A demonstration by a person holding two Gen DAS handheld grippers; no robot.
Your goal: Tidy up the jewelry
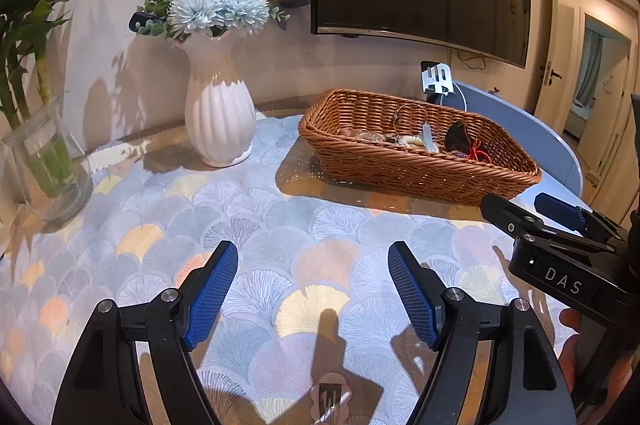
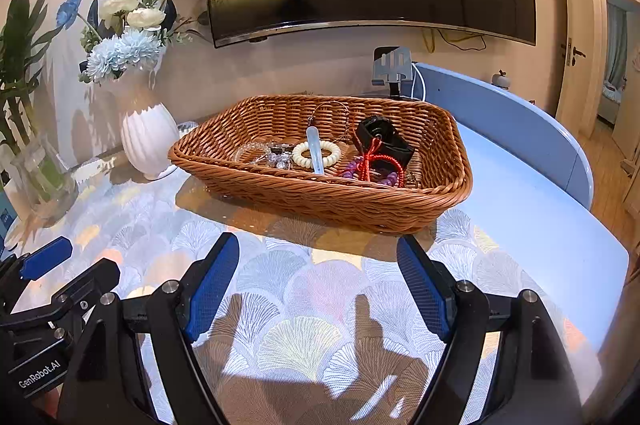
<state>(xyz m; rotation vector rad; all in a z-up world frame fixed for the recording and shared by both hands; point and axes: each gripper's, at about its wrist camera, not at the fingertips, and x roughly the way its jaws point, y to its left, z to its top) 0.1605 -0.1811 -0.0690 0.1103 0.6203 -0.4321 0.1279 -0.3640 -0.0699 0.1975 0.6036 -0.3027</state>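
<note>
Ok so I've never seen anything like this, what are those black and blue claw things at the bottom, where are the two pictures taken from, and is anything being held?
Those claws are hand-held grippers, one in each of a person's hands, each carrying a wide-angle camera looking along its fingers. One picture comes from the left gripper, the other from the right gripper; each also catches its neighbour at the picture's edge. Both are open and hold nothing, poised over a patterned tablecloth. Ahead sits a wicker basket of jewelry: a cream bead bracelet, a red cord, purple beads, a black box. To the left stand a white vase of flowers and a glass vase of green stalks.
</note>
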